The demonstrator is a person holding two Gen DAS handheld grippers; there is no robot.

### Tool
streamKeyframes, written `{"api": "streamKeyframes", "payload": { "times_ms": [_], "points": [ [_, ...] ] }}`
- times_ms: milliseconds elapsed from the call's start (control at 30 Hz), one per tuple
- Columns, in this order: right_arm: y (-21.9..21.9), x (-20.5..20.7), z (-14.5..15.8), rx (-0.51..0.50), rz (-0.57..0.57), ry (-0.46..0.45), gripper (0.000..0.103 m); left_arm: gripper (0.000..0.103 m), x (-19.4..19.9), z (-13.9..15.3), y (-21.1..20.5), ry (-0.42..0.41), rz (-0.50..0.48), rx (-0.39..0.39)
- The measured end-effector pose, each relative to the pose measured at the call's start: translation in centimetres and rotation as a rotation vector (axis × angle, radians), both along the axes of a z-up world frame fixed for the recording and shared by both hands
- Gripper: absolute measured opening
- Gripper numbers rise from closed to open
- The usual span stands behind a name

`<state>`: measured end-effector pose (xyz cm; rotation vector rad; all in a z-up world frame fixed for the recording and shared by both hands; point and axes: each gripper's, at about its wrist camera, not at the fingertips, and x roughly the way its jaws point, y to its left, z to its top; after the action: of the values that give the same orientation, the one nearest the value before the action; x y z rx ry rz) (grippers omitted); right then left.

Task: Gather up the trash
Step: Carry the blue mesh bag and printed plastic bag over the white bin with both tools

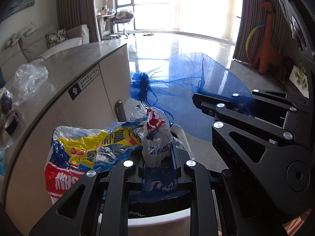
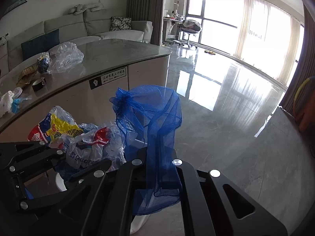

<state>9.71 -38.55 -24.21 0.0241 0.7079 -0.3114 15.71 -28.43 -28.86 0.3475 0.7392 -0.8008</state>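
Blue sheer mesh bag [image 2: 155, 118] pinched in right gripper [image 2: 160, 169]; left gripper [image 1: 157, 167] clamps crumpled printed plastic bag [image 1: 94, 147].

Counting now: two black grippers, the left gripper [image 1: 157, 169] at the bottom of its own view and the right gripper [image 2: 159, 169] at the bottom of the other. One blue mesh bag [image 2: 149, 118], centre frame. One printed plastic bag [image 1: 82, 153], red, yellow and blue, lower left. One clear plastic bag [image 2: 67, 56] on the one counter [image 2: 118, 49], upper left. Beside it, one dark blue wrapped ball [image 2: 43, 64], one roll of dark tape [image 2: 39, 83] and one golden wrapper [image 2: 25, 74]. Further back: one sofa [image 2: 78, 29] carrying two cushions, one patterned cushion [image 2: 120, 24], one dark teal cushion [image 2: 40, 43]. One swivel chair [image 2: 190, 30], upper middle. One orange giraffe figure [image 1: 269, 39], upper right.
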Motion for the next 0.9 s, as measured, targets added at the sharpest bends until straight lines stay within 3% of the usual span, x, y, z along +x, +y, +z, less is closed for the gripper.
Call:
{"api": "streamKeyframes", "payload": {
  "times_ms": [167, 267, 400, 600, 667, 700, 767, 900],
  "points": [
    [-0.3, 0.7, -1.7, 0.008, 0.007, 0.046, 0.003, 0.021, 1.3, -2.4, -0.9, 0.048, -0.013, 0.038],
    [-0.3, 0.8, -2.8, 0.001, 0.015, 0.074, 0.003, 0.021, 1.8, -4.2, -1.2, 0.122, -0.025, 0.059],
    [-0.6, 0.9, -4.0, 0.006, 0.015, 0.104, 0.003, 0.021, 1.7, -6.3, -1.5, 0.142, -0.043, 0.100],
    [-0.9, 1.1, -4.4, 0.012, 0.014, 0.114, 0.003, 0.026, 2.7, -7.2, -1.6, 0.181, -0.064, 0.114],
    [-0.9, 1.0, -4.6, 0.010, 0.014, 0.117, 0.003, 0.036, 3.4, -7.5, -1.7, 0.197, -0.068, 0.118],
    [-0.9, 1.1, -4.6, 0.012, 0.013, 0.119, 0.003, 0.053, 3.7, -7.7, -1.8, 0.211, -0.074, 0.118],
    [-0.7, 1.3, -4.8, 0.010, 0.015, 0.123, 0.003, 0.100, 3.8, -7.8, -1.7, 0.224, -0.067, 0.120],
    [-0.4, 1.4, -4.9, 0.004, 0.021, 0.122, 0.003, 0.100, 3.3, -7.2, -1.4, 0.183, -0.049, 0.121]
  ]
}}
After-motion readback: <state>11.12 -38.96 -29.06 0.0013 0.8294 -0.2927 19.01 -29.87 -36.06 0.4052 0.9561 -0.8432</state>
